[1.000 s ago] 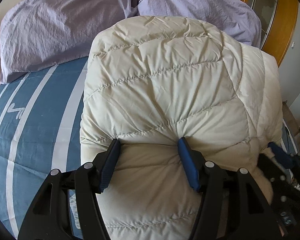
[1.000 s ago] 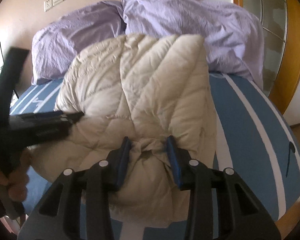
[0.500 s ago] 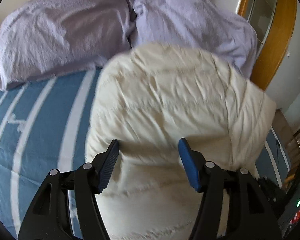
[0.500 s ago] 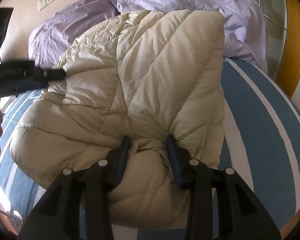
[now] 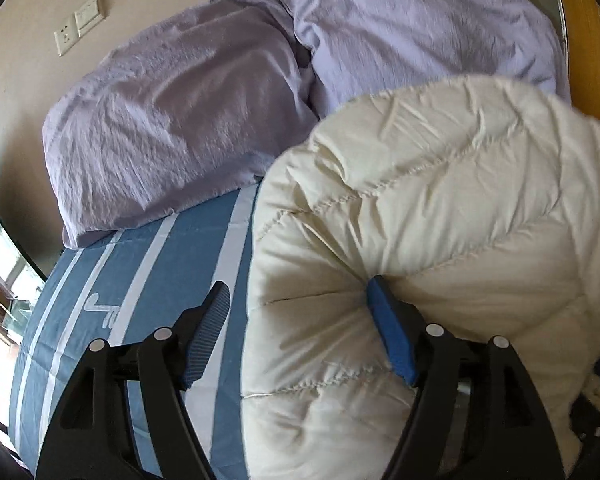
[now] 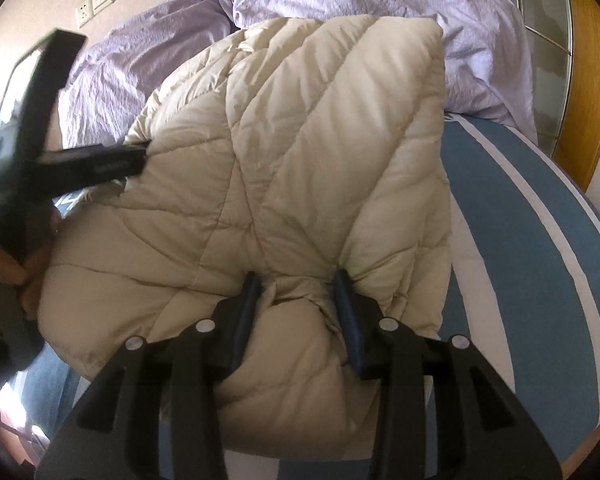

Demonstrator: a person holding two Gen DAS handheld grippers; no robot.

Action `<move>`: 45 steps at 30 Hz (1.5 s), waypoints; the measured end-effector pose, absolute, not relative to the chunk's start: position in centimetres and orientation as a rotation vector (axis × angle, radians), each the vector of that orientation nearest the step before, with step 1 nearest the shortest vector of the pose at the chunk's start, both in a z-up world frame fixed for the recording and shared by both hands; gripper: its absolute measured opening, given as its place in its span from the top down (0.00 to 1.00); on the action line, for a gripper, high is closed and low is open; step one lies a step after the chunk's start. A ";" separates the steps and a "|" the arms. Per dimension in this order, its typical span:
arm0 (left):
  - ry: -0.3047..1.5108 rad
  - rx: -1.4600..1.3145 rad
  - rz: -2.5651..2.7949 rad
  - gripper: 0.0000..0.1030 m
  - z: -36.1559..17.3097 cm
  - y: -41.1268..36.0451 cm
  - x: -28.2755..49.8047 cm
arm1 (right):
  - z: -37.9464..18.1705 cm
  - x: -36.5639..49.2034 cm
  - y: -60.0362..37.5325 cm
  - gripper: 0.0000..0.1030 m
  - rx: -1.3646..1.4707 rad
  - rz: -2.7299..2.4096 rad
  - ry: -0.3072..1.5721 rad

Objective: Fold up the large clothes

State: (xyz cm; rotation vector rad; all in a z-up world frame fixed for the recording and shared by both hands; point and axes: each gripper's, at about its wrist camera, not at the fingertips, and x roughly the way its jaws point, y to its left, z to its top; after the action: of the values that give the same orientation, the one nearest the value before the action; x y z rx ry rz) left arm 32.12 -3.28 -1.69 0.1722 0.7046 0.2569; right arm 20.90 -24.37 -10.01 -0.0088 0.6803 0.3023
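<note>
A cream quilted down jacket (image 5: 440,240), folded into a thick bundle, lies on the blue striped bed; it also shows in the right wrist view (image 6: 300,168). My left gripper (image 5: 296,332) is open at the jacket's left edge: its right finger presses into the padding, its left finger stands free over the sheet. My right gripper (image 6: 296,312) is shut on a bunched fold of the jacket at its near edge. The left gripper's body (image 6: 80,160) shows in the right wrist view, touching the jacket's left side.
Two lilac pillows (image 5: 180,120) (image 6: 380,8) lean against the wall behind the jacket. The blue and white striped sheet (image 5: 120,320) (image 6: 520,208) lies to either side. A wooden frame with glass (image 6: 572,60) stands at the right. Wall sockets (image 5: 80,24) are at the upper left.
My left gripper has slid left and turned, so its left finger has come off the jacket onto the sheet side. My right gripper keeps its grip and the jacket has shifted slightly.
</note>
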 end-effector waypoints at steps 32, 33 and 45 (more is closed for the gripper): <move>0.765 0.079 0.222 0.29 -3.5 -2.4 33.8 | 0.8 27.9 -22.2 0.48 -0.006 0.186 0.544; 0.764 0.076 0.221 0.29 -3.5 -2.4 33.8 | 0.8 28.3 -22.3 0.48 -0.019 0.166 0.538; 0.753 0.035 0.194 0.28 -3.6 -2.0 33.7 | -4.7 32.6 -24.1 0.48 -0.032 0.081 0.604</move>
State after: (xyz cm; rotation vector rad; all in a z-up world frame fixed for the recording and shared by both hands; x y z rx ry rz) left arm 33.66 -2.02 -3.56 0.0353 0.7529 0.1940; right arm 32.56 -24.11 -4.66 -0.0318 0.6039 0.0805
